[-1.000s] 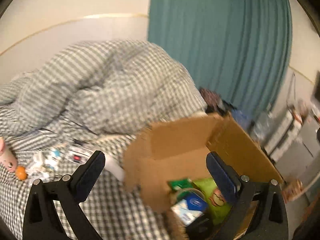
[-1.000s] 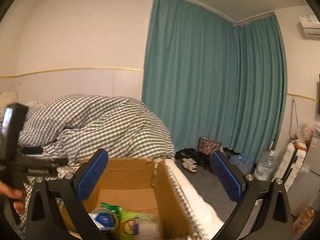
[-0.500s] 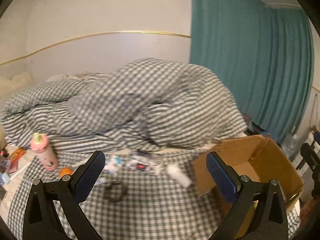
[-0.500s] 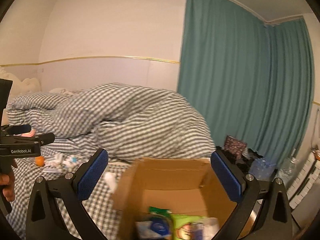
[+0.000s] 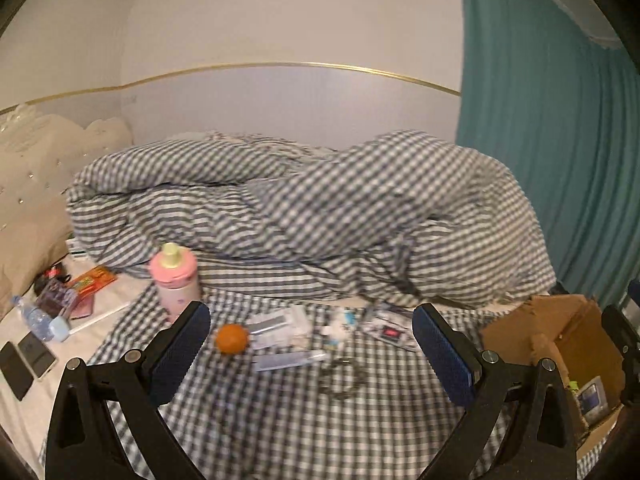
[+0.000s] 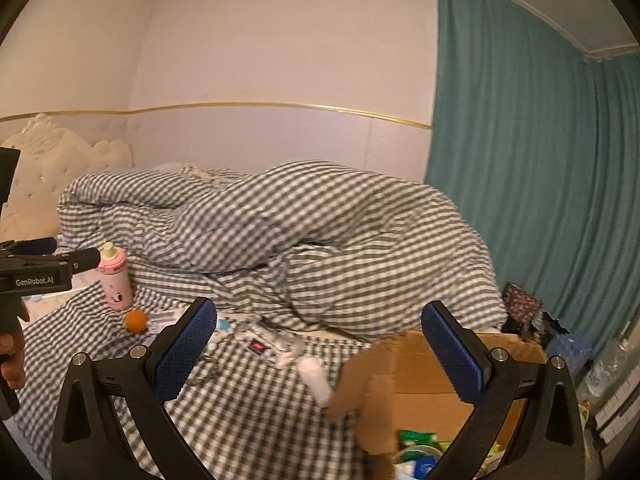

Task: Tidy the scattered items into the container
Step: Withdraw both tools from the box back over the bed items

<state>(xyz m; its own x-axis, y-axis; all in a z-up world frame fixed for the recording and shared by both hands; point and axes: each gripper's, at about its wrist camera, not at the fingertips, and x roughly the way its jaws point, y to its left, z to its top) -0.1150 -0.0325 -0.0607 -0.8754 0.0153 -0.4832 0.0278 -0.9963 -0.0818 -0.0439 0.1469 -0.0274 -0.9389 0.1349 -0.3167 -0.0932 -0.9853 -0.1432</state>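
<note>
A cardboard box (image 5: 576, 332) (image 6: 416, 368) sits at the right end of the checked bed with packets inside. Scattered on the sheet lie an orange (image 5: 231, 338) (image 6: 135, 321), a pink bottle (image 5: 175, 280) (image 6: 115, 282), several white packets (image 5: 280, 326), a clear tube (image 5: 290, 360), a metal ring item (image 5: 340, 376) and a white roll (image 6: 316, 376) beside the box. My left gripper (image 5: 312, 356) is open and empty, hanging above the items. My right gripper (image 6: 320, 354) is open and empty too, over the box's left edge.
A bunched checked duvet (image 5: 320, 208) fills the far side of the bed. At the left lie phones (image 5: 24, 360), a water bottle (image 5: 36, 320) and a snack packet (image 5: 90, 280) by the headboard (image 5: 28, 184). A teal curtain (image 6: 540, 180) hangs at the right. A hand (image 6: 12, 356) holds the left tool.
Both views have swung left from the box toward the scattered items. The box slid to the right edge of the left wrist view; the bottle, orange and packets came into sight.
</note>
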